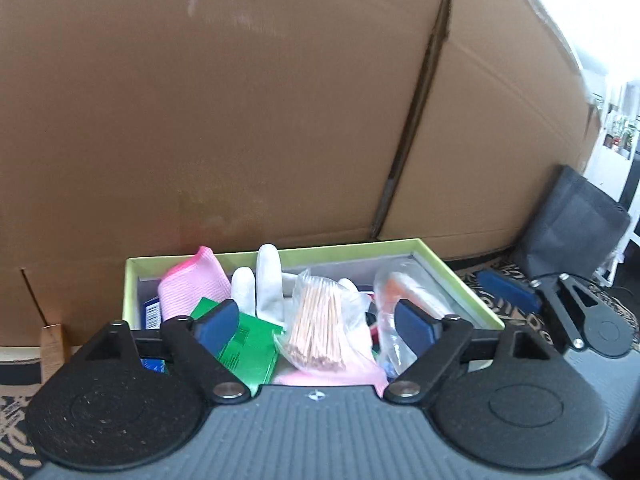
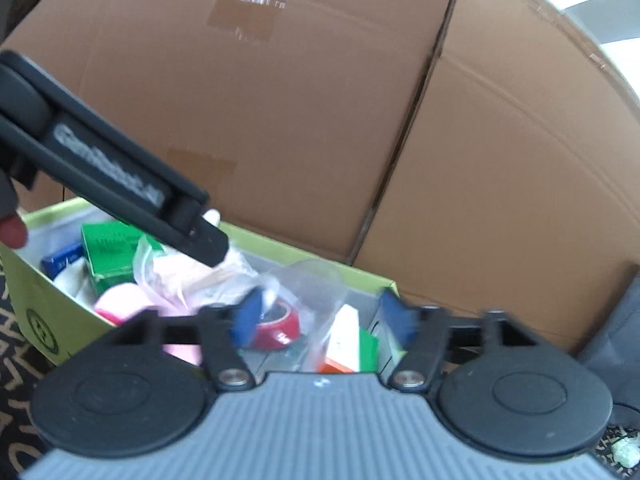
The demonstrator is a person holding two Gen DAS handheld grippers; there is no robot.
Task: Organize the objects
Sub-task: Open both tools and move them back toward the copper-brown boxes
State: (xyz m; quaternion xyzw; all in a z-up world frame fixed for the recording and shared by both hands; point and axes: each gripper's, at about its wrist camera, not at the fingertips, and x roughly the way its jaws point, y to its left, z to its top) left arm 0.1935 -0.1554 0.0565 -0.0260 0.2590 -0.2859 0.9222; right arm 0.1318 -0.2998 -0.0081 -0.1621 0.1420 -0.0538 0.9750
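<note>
A light green box [image 1: 472,284] [image 2: 48,308] holds mixed items: a pink cloth [image 1: 192,284], a white glove [image 1: 266,276], a bag of wooden sticks [image 1: 316,320], a green packet [image 1: 248,344] [image 2: 108,248], a red tape roll [image 2: 280,326] and an orange-and-white packet [image 2: 344,340]. My left gripper [image 1: 316,330] is open and empty above the box's near side. My right gripper [image 2: 326,318] is open and empty over the box's right end. The left gripper's body [image 2: 120,176] crosses the right wrist view.
A large brown cardboard box [image 1: 240,100] [image 2: 320,120] stands close behind the green box. A dark bag [image 1: 572,224] leans at the right. A patterned black-and-beige mat [image 2: 16,344] lies under everything.
</note>
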